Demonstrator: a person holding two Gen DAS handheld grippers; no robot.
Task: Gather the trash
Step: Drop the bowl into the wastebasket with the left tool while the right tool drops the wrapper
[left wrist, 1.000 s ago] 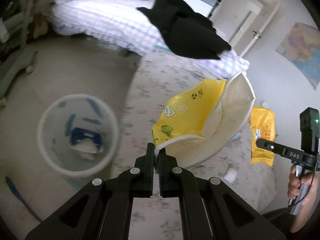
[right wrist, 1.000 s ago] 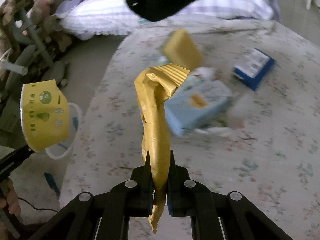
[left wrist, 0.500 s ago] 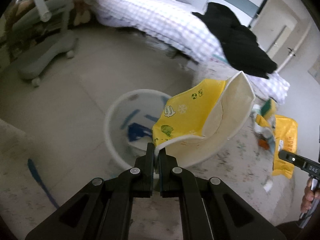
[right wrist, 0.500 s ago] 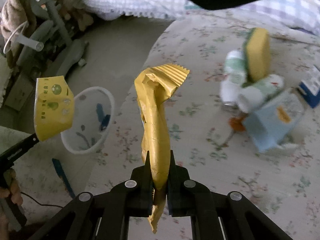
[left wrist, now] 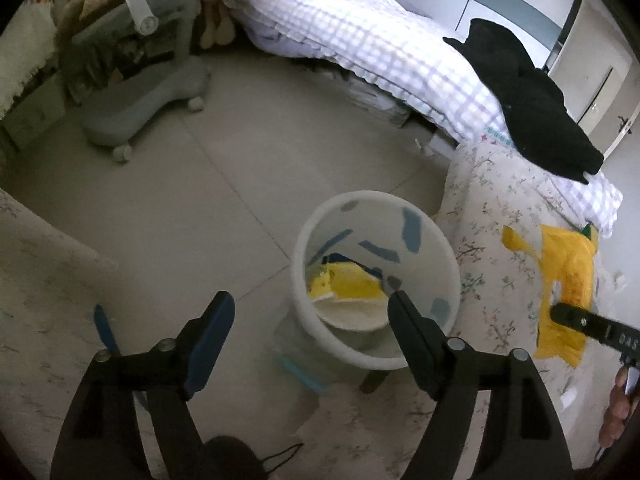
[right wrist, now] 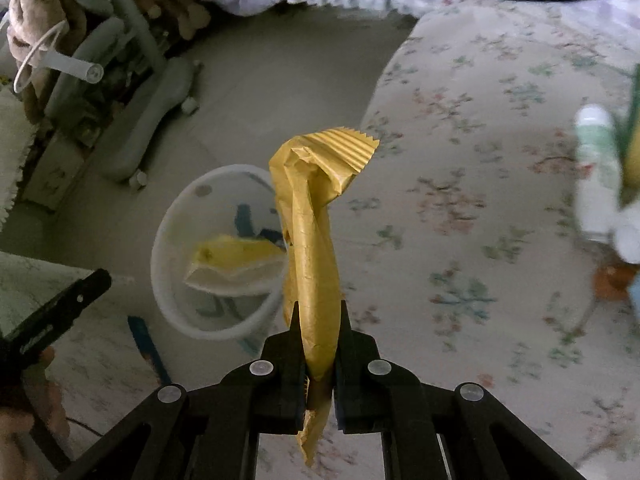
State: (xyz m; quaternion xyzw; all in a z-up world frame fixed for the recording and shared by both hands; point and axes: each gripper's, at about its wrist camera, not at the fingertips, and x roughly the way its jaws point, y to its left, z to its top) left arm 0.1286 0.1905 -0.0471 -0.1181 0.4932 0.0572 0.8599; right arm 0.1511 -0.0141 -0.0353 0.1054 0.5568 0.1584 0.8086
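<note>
A white waste bin [left wrist: 374, 280] [right wrist: 176, 280] stands on the floor beside the floral table. The yellow and cream paper bowl [left wrist: 352, 292] [right wrist: 236, 266] lies inside it. Above the bin, my left gripper [left wrist: 310, 312] has its jaws opening wide, with nothing between them. My right gripper [right wrist: 318, 320] is shut on a crumpled yellow wrapper [right wrist: 316, 240], held upright over the table's edge just right of the bin. The wrapper [left wrist: 568, 280] and part of the right gripper also show at the right in the left wrist view.
The floral tablecloth [right wrist: 480, 220] carries a white and green bottle [right wrist: 596, 176] and other blurred items at the right. A grey wheeled chair base [left wrist: 140, 108] stands on the floor beyond the bin. A bed [left wrist: 380, 48] with a black garment [left wrist: 528, 104] lies behind. A person's hand [left wrist: 618, 412] holds the right gripper.
My left gripper moved over the bin and opened, and the bowl dropped into the bin. My right gripper carried the wrapper leftward from the table's items toward the bin.
</note>
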